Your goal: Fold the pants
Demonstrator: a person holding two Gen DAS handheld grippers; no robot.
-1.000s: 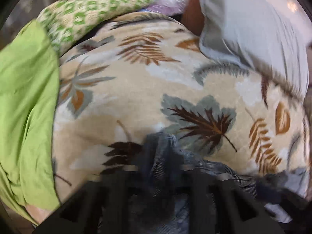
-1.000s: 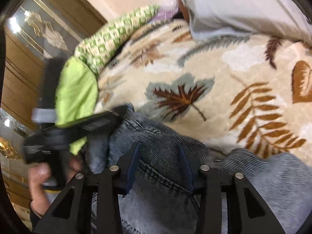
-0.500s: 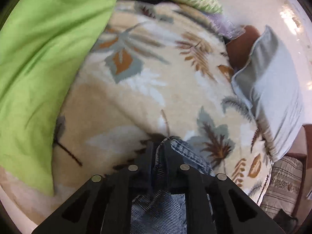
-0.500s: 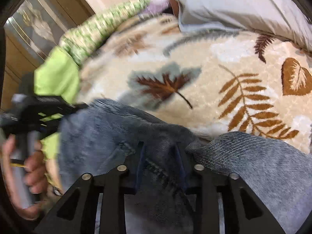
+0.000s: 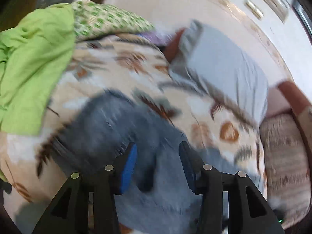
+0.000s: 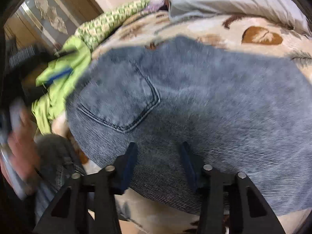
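Note:
The blue denim pants [image 6: 195, 97] lie spread on the leaf-patterned blanket [image 6: 259, 29], back pocket [image 6: 124, 101] facing up. They also show, blurred, in the left wrist view [image 5: 109, 128]. My right gripper [image 6: 158, 154] is open and empty just above the near edge of the denim. My left gripper [image 5: 157, 154] is open and empty over the pants. In the right wrist view the left gripper and the hand [image 6: 17, 136] holding it are blurred at the far left.
A bright green cloth [image 5: 33, 74] and a green checked pillow [image 5: 105, 21] lie at the left. A grey pillow [image 5: 224, 66] lies at the back right. A striped cushion [image 5: 282, 156] sits at the right. A wooden cabinet [image 6: 44, 19] stands beyond the bed.
Both grippers have let go of the denim and opened. The pants now lie flat on the blanket. Both grippers have pulled back, the left one swinging away to the left.

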